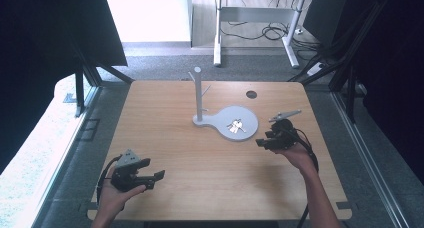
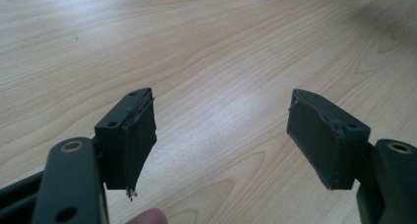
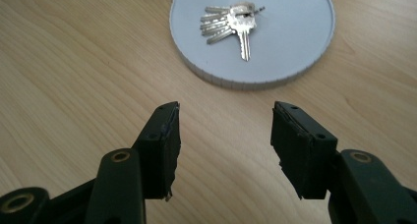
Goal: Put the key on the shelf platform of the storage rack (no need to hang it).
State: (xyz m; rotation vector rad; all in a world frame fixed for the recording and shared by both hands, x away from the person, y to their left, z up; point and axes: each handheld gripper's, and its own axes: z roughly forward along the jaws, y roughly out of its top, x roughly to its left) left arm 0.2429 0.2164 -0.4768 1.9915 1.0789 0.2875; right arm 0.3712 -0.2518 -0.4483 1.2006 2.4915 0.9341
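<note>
My left claw (image 1: 159, 176) is a black, blocky tool with a grey three-cornered plate on top and a black cable trailing back past the wrist. Through the left claw's own camera I see two matte black jaws with thick rectangular pads (image 2: 135, 135), their rubbery facing frayed at the edges, small screw holes along the top faces and brass-ringed pivots on the arms behind them. My right claw (image 1: 261, 143) matches it: black body, grey plate, a black cable looping down along the forearm. Its pads (image 3: 301, 150) show the same worn edges, screw holes and brass-ringed pivots. Both my forearms are bare, with no sleeves.
</note>
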